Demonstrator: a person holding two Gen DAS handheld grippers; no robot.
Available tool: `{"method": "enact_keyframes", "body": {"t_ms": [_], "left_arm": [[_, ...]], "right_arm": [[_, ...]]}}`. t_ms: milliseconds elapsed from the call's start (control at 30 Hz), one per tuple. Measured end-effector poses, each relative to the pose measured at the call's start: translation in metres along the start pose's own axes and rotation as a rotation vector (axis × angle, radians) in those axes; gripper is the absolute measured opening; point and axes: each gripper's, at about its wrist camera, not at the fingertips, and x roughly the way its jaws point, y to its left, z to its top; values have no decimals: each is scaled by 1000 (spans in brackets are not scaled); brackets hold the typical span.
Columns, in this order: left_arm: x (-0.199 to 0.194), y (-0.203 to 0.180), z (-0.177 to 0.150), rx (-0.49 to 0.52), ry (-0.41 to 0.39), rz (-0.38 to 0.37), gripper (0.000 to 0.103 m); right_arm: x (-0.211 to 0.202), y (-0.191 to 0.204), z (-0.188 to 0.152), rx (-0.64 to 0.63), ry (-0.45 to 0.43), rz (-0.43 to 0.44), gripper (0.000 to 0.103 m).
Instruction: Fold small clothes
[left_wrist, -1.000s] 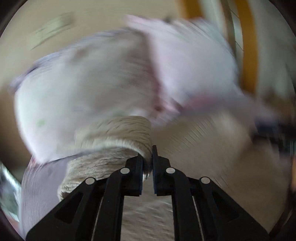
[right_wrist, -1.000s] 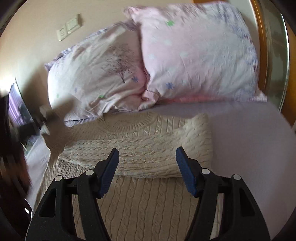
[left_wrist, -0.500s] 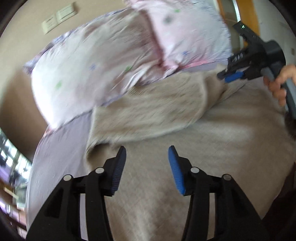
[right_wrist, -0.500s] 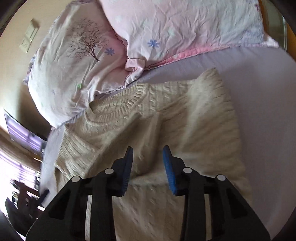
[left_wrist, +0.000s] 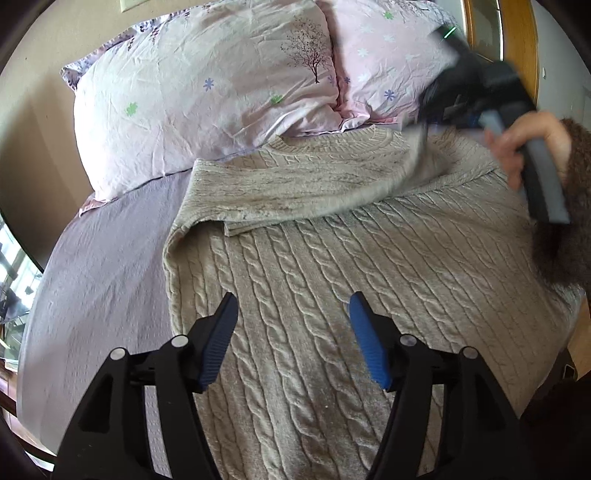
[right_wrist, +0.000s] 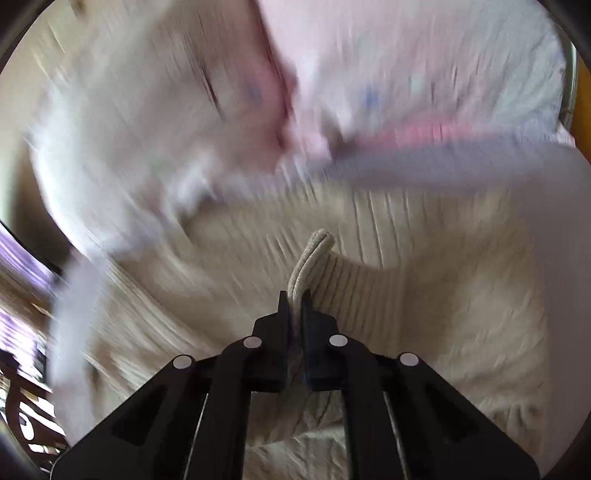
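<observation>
A cream cable-knit sweater (left_wrist: 332, 266) lies flat on the bed, neck towards the pillows, with its left sleeve folded across the chest. My left gripper (left_wrist: 291, 325) is open and empty, hovering over the sweater's lower body. My right gripper (right_wrist: 293, 299) is shut on the ribbed cuff of the sweater's sleeve (right_wrist: 310, 258) and lifts it off the sweater; that view is motion-blurred. In the left wrist view the right gripper (left_wrist: 424, 122) appears blurred over the sweater's right shoulder, held by a hand.
Two pink floral pillows (left_wrist: 207, 92) lie at the head of the bed, just beyond the sweater's collar. A lilac sheet (left_wrist: 103, 266) covers the bed left of the sweater. A wooden headboard frame (left_wrist: 517, 44) stands at the far right.
My left gripper let go of the left sleeve, opened and drew back over the sweater's body. My right gripper closed on the sleeve cuff and is moving fast with it.
</observation>
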Motion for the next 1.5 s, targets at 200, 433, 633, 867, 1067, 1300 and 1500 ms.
{"method": "enact_keyframes", "body": {"t_ms": [200,433,633,867,1067,1300,1500], "left_arm": [[9,4,-8,-54,28,-35,63],[-12,27,-17,-174,-20,-144,63],[-33,78,-40,-366,-26,-256,64],[-31,100,-51,-445,66,-212,65],[-33,84,-66,-427,151,-340,61],[-42,72,-73,-456,246,-414,47],[-46,74,-83,-540,272,-451,41]], "right_arm": [[-62,-49,-22,15,-133,-107,7],[-105,-113,-99,120,6,-104,47],[-148,-132,-133,104,86,-3,60],[-162,-146,-160,96,189,16,58],[-169,-150,-180,94,317,263,55],[-170,-144,-205,120,370,464,49],[-161,-138,-218,122,436,504,49]]}}
